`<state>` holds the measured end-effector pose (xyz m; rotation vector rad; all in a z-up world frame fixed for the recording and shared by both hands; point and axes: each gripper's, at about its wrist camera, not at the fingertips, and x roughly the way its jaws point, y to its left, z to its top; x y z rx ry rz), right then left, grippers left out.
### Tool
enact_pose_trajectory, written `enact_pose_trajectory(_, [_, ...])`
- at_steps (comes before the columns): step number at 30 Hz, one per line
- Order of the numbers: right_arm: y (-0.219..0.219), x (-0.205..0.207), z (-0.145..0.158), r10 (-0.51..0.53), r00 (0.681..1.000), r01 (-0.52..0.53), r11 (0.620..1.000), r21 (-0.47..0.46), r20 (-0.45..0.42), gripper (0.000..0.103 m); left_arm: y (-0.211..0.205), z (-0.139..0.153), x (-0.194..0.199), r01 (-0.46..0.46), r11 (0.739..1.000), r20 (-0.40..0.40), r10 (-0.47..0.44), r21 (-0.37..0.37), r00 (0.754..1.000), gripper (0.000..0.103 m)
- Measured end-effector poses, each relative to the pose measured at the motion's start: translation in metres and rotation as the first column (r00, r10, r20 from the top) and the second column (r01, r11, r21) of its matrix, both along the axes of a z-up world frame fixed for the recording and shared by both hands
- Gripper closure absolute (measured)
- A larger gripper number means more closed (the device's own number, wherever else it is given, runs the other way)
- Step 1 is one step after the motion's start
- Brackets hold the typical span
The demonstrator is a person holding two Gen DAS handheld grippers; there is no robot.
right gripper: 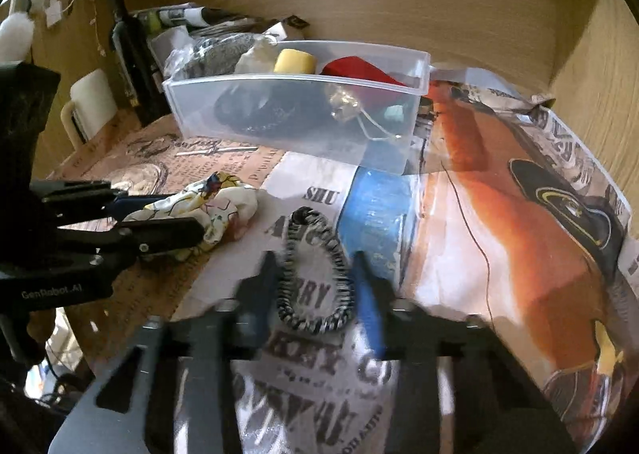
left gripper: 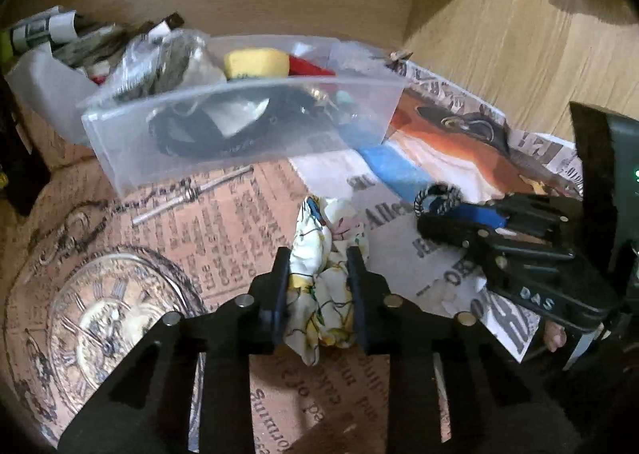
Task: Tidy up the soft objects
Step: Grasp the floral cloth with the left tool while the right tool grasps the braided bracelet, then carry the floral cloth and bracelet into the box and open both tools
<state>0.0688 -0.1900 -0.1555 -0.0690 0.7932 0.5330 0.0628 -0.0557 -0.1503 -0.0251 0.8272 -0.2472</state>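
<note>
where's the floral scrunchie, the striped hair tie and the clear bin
floral scrunchie (left gripper: 319,286), left wrist view, bunched cloth between the fingers
striped hair tie (right gripper: 319,274), right wrist view, left side of its loop
clear bin (right gripper: 295,114), right wrist view, front wall

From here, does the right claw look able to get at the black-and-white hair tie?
Probably yes. The black-and-white hair tie lies flat on the newspaper between the open fingers of the right claw, with nothing over it. The left claw, closed on the floral scrunchie, sits off to the side.
</note>
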Motion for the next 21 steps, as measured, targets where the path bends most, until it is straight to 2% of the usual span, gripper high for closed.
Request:
enact_pose_trajectory(2, [-0.006, 0.003, 0.001, -0.017, 1.000, 0.017, 0.999, 0.034, -0.016, 0.091, 0.000, 0.009, -0.001, 0.004, 1.000, 0.032, -0.003, -0.006, 0.999, 0.079])
enact_pose_trajectory(8, [-0.014, 0.005, 0.013, -0.041, 0.999, 0.040, 0.997, 0.072, 0.005, 0.092, 0.005, 0.038, 0.000, 0.004, 1.000, 0.116, -0.003, -0.008, 0.993, 0.080])
enact_pose_trajectory(21, [-0.015, 0.030, 0.078, -0.068, 0.982, 0.040, 0.987, 0.157, 0.177, 0.092, 0.022, 0.101, 0.042, -0.094, 0.995, 0.281, 0.096, -0.022, 0.955, 0.080])
